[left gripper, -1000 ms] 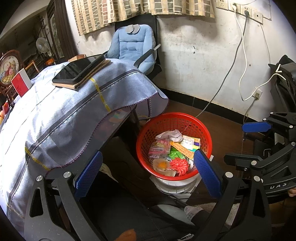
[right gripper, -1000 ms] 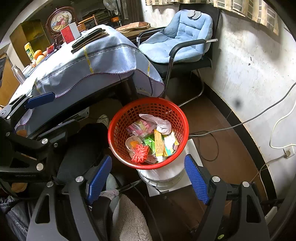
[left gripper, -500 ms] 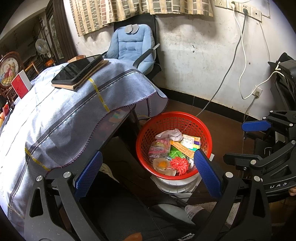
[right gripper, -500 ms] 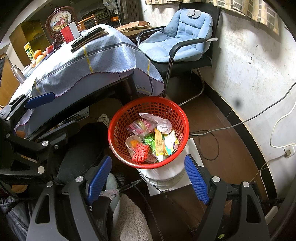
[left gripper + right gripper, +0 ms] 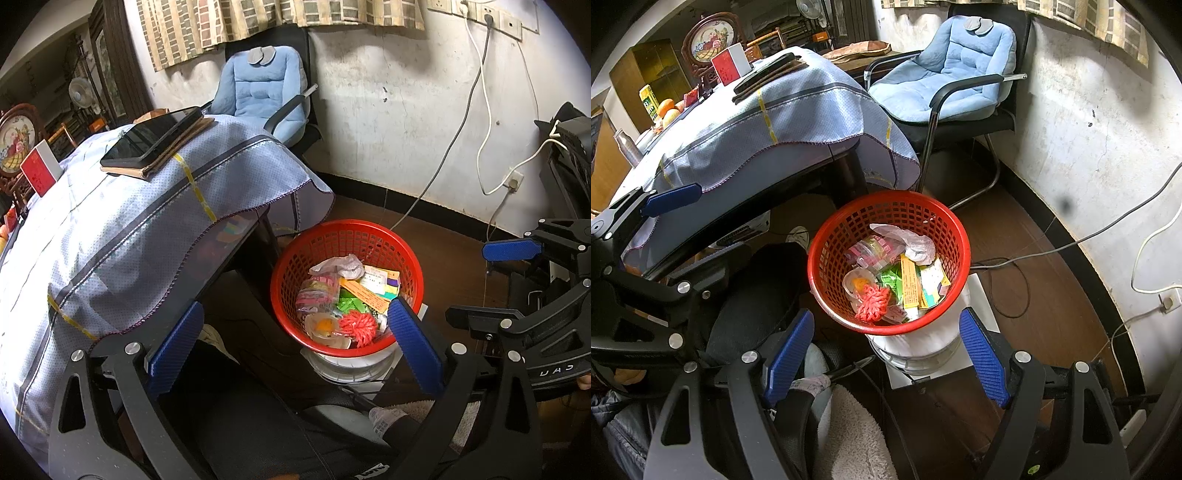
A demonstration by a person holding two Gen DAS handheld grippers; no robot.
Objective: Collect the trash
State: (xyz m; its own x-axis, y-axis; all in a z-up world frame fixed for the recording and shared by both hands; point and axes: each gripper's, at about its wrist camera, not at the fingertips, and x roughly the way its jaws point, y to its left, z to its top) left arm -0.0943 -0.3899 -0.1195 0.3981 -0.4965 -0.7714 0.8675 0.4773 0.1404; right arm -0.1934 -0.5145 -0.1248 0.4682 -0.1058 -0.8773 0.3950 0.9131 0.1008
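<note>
Red basket (image 5: 827, 266) is perched on a white tub, seemingly unsecured; left gripper (image 5: 295, 343) and right gripper (image 5: 886, 354) are held wide, empty, and it could be toppled by a nudge.

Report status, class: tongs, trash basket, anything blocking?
Left tongs open, empty; right tongs open, empty. Red basket holds trash, perched on white tub. Both tongs above basket, nothing between.

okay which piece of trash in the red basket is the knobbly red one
The red pom-pom, at the basket's near edge beside the clear cup with orange inside; the rest are flat wrappers.
</note>
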